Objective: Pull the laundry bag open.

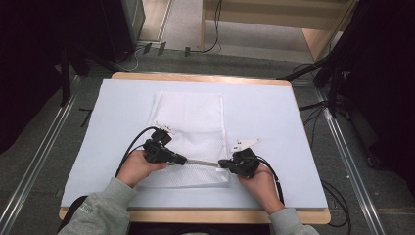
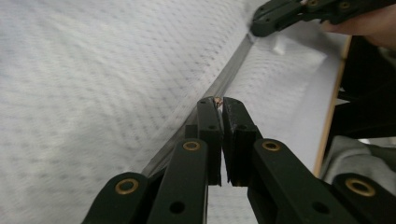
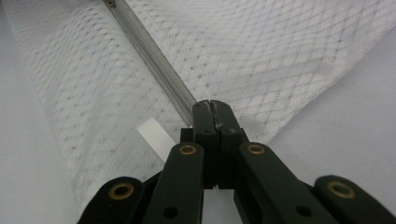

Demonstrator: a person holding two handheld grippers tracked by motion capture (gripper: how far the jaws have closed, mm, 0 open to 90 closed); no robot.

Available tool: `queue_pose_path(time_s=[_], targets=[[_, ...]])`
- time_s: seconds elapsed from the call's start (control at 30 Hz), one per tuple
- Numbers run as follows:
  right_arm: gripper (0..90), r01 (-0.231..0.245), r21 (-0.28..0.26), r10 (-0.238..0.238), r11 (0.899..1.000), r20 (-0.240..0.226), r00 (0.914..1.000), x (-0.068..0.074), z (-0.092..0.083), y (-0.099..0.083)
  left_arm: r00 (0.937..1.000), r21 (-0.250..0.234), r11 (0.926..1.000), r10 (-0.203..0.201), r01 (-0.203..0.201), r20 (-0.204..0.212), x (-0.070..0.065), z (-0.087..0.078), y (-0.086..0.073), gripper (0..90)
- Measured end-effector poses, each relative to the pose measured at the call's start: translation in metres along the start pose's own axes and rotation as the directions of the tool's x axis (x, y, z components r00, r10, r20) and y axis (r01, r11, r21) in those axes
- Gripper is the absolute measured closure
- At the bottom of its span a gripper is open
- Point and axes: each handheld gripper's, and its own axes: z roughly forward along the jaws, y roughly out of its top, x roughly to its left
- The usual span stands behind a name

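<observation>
On table (image 1: 293, 122) | left gripper (image 1: 182, 159) jaws clamp zipper pull (image 2: 217, 101) | right gripper (image 1: 224, 163) jaws pinch mesh bag (image 1: 188, 117) zipper end | no legible writing

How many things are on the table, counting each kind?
White mesh laundry bag with a grey zipper: 1
Black hand-held gripper: 2, the left and the right, one at each end of the zipper
White sheet covering the table: 1
Total: 4

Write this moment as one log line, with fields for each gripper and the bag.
left gripper: shut on zipper pull | right gripper: shut on zipper end | mesh bag: flat on table, zipper taut between grippers
</observation>
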Motion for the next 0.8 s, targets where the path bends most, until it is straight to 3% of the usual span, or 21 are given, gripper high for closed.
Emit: queue_pose_path(time_s=[0.2, 0.33, 0.8], targets=[[90.0, 0.0, 0.001, 0.0, 1.0, -0.001, 1.0, 0.0, 0.0, 0.0, 0.9997, -0.01, 0.9997, -0.023, 0.023, 0.008, 0.007, -0.011, -0.008, 88.1], [90.0, 0.0, 0.004, 0.0, 1.0, -0.001, 1.0, 0.0, 0.0, 0.0, 0.9998, 0.009, 0.9999, -0.011, 0.011, -0.016, 0.006, -0.01, -0.009, 88.2], [90.0, 0.016, 0.006, -0.016, 1.0, 0.001, 0.9999, 0.0, 0.001, 0.002, 0.9941, 0.0, 0.9978, -0.066, 0.066, -0.087, 0.016, -0.026, -0.018, 88.2]])
